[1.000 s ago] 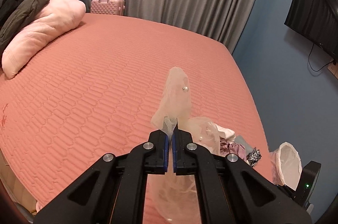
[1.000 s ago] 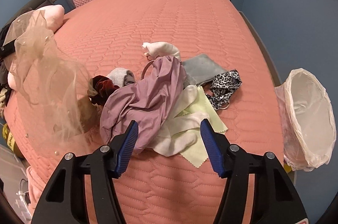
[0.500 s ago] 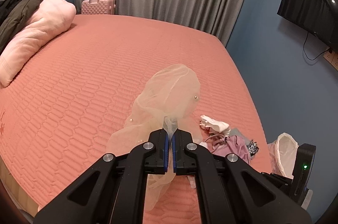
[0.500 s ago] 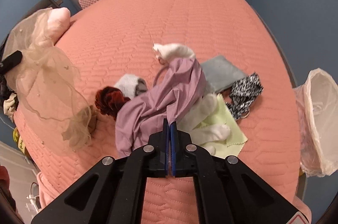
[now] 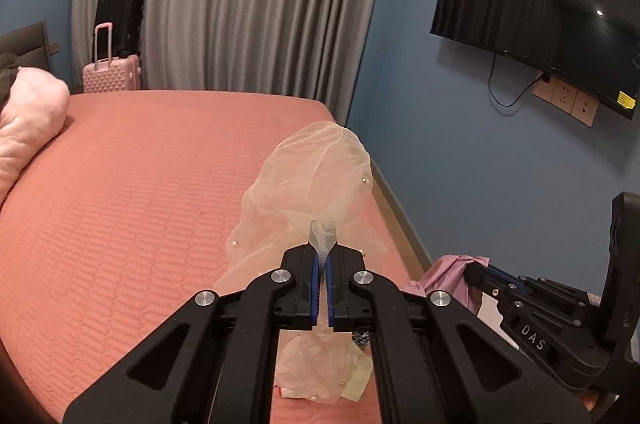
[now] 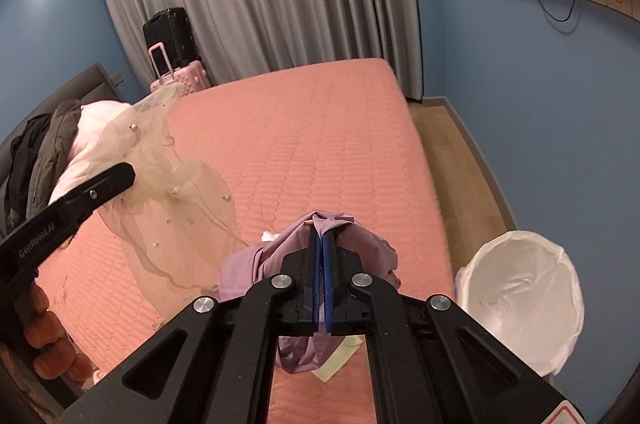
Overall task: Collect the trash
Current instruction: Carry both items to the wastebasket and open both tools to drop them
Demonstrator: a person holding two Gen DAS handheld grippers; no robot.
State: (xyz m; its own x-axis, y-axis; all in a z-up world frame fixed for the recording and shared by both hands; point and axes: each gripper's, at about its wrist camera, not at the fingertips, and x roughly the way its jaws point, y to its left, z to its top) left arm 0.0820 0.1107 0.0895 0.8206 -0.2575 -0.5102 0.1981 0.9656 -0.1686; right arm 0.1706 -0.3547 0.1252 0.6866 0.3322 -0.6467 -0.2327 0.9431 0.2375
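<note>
My left gripper (image 5: 322,256) is shut on a sheer beige veil with pearl beads (image 5: 320,179) and holds it up above the pink bed (image 5: 140,183). The veil also shows in the right wrist view (image 6: 176,191), hanging from the left gripper (image 6: 120,179). My right gripper (image 6: 322,244) is shut on a mauve cloth (image 6: 360,244) and lifts it off the bed. The mauve cloth (image 5: 452,266) shows in the left wrist view beside the right gripper's body. A bin lined with a white bag (image 6: 520,300) stands on the floor right of the bed.
A pale yellow cloth (image 6: 336,364) lies under the lifted mauve cloth, and a white item (image 6: 270,236) behind it. Pink pillow (image 5: 28,127) and dark jacket (image 6: 40,151) at the bed's head. Suitcases (image 5: 114,63) by the curtain. A TV (image 5: 532,7) hangs on the blue wall.
The right gripper closed on the mauve cloth and has lifted it off the pile. The left gripper rose with the veil; both cameras tilted upward.
</note>
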